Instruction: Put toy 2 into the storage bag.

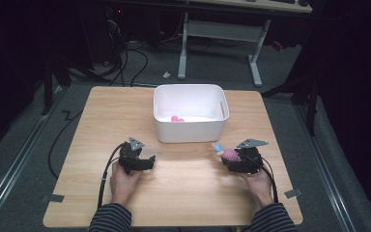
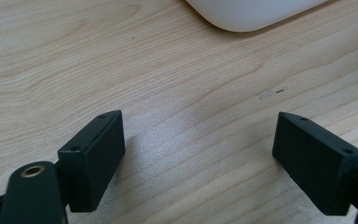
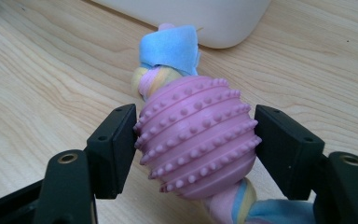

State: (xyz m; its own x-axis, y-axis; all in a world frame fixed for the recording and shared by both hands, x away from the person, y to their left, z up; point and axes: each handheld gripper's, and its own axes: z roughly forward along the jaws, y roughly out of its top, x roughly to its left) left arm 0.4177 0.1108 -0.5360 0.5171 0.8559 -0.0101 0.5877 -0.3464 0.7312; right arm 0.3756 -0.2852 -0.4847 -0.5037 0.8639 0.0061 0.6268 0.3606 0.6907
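High view: a wooden table (image 1: 183, 193) carries, from left to right, the left gripper (image 1: 150, 160), a white bin (image 1: 191, 129) and the right gripper (image 1: 226, 157), each gripper held in one hand of a person in striped sleeves.

The left gripper rests near the front-left of the table, well apart from the bin. In the left gripper view its jaws stand wide apart with bare wood between them, and a rounded corner of the white bin (image 2: 251, 14) lies ahead.

The bin sits at the middle of the table's far half; a small pink object (image 1: 177, 119) lies on its floor.

The right gripper sits just in front of the bin's right corner. In the right gripper view its jaws are clamped on either side of a pink studded ball (image 3: 198, 135), part of a rope toy threaded with pastel braided fabric (image 3: 168, 56) whose blue end points toward the bin. The toy is thus held at the right gripper, close to the bin but outside it.
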